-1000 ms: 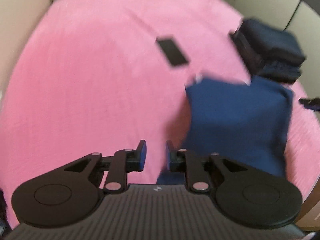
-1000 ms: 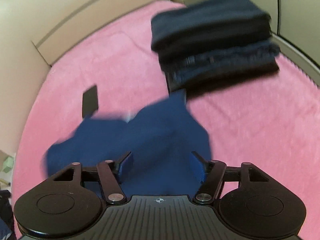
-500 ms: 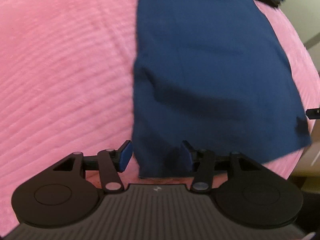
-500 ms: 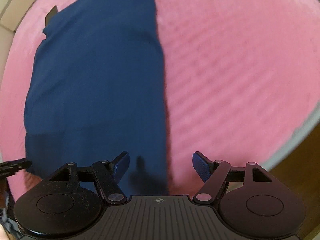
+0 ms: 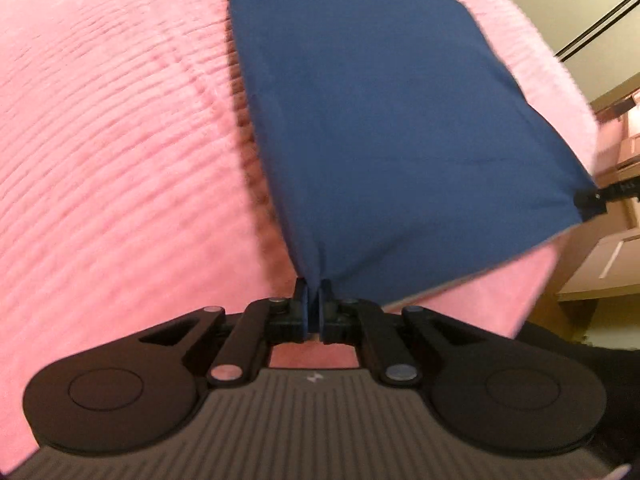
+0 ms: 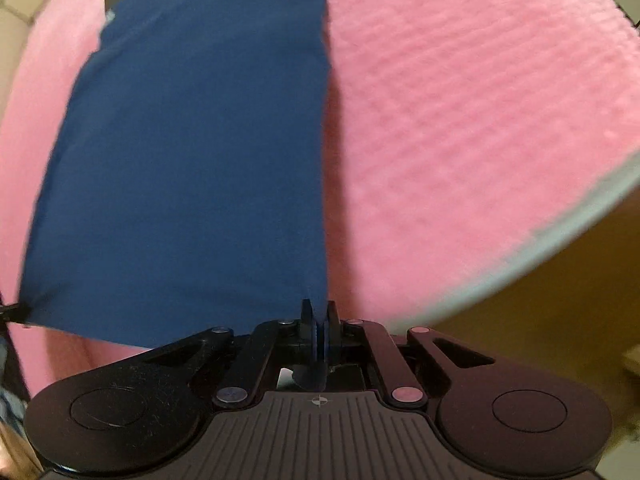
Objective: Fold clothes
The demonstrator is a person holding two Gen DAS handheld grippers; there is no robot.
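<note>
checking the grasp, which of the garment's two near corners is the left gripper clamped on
The left gripper is shut on the blue garment's near left corner; the right gripper pinches the near right corner.

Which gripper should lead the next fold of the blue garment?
Neither clearly; probably both together. The left gripper is shut on the blue garment at its near left corner, the right gripper on the near right corner. Both jaws have just been closing on cloth, over the pink cover.
</note>
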